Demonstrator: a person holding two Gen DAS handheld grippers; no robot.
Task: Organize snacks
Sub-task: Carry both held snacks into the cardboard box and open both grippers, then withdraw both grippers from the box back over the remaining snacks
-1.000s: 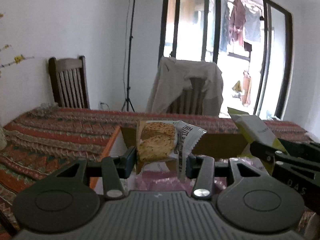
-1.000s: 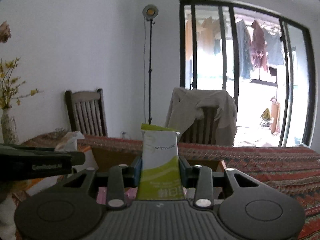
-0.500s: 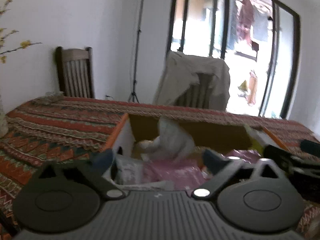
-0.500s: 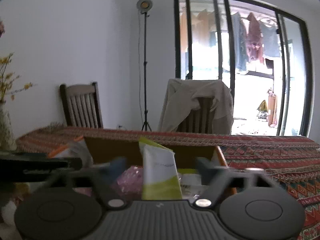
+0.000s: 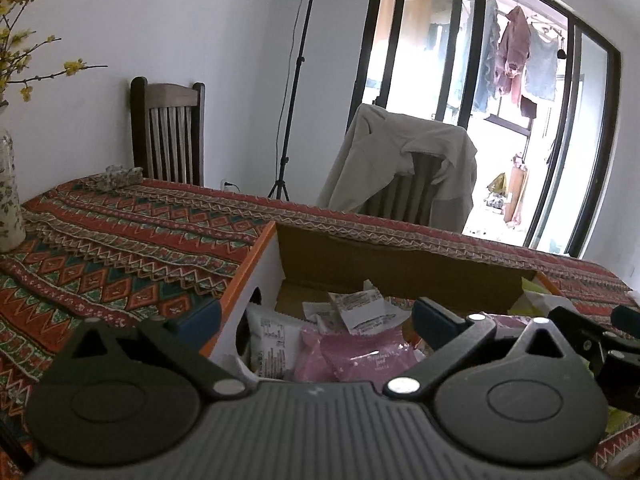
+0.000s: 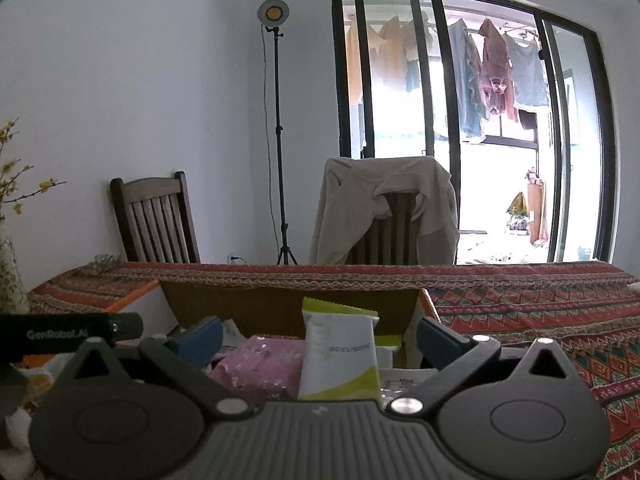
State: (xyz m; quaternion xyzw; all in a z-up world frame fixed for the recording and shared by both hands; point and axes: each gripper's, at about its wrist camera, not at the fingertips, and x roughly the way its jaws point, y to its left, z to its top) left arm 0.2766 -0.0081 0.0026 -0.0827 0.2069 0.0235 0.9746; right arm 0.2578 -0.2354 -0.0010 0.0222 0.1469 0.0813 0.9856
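Patterned tablecloth (image 6: 540,312); green-white packet (image 6: 340,354) between spread jaws (untouched).

Your frames are daylit from the glass doors (image 6: 460,128), which blow out to glare. Interior reads dim. Fisheye bends edges, corners vignette black. Focus sharp.

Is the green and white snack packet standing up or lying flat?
Standing up. The green and white packet rises upright among other snacks inside the cardboard box.
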